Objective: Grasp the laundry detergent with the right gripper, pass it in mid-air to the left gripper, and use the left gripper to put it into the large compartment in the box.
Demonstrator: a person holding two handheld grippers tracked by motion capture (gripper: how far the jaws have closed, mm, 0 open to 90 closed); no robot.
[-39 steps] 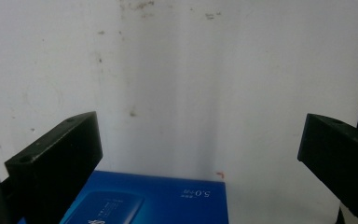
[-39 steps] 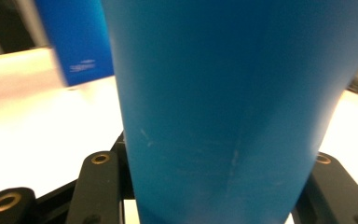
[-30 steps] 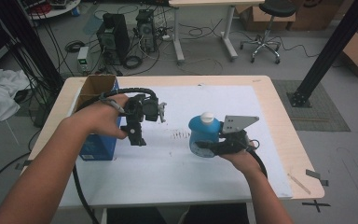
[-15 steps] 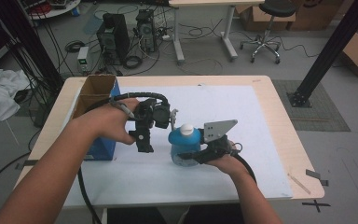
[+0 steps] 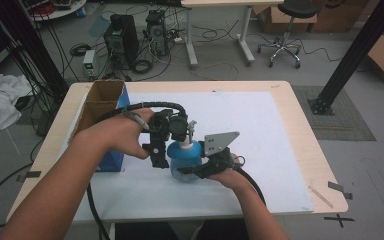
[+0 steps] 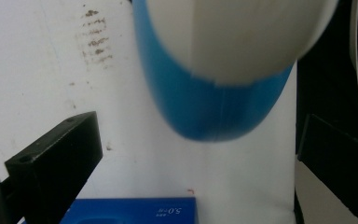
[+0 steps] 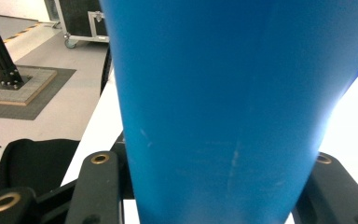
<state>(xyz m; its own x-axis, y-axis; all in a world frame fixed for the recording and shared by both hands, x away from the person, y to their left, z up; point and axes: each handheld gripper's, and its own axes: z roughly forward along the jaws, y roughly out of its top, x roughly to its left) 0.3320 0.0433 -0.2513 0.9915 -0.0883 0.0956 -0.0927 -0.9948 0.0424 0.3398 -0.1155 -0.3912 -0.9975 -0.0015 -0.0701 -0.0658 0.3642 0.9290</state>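
— Centrally on the white-covered wooden table (image 5: 280, 130), what are the two hand-held tools doing?

— At mid-table, the right gripper (image 5: 192, 171) is clamped on the body of a rounded blue plastic bottle with a pale top (image 5: 182, 159); its own camera shows blue plastic wedged between both black jaws. The bottle stands upright on the white sheet, near the table's front edge.

— And the other tool?

— Directly above the bottle, the left gripper (image 5: 156, 152) hangs with its jaws spread wide; in its view the bottle's pale cap sits between them, touching neither.

— Any containers nearby?

— Yes: an open brown cardboard box with a blue side (image 5: 100, 107) stands at the table's left edge, just beside the left hand (image 5: 117, 135). Its inside looks bare, though the angle hides the bottom.

— Can any writing be read?

— Barely. A flat blue printed object (image 6: 135, 211) at the lower edge of the left gripper view carries small white characters, seen upside down, that may read "5.0"; they are too small to be sure. The bottle's blue wall shows no label on the side facing the right gripper's camera, and faint brown smudges (image 6: 95, 35) mark the white sheet.
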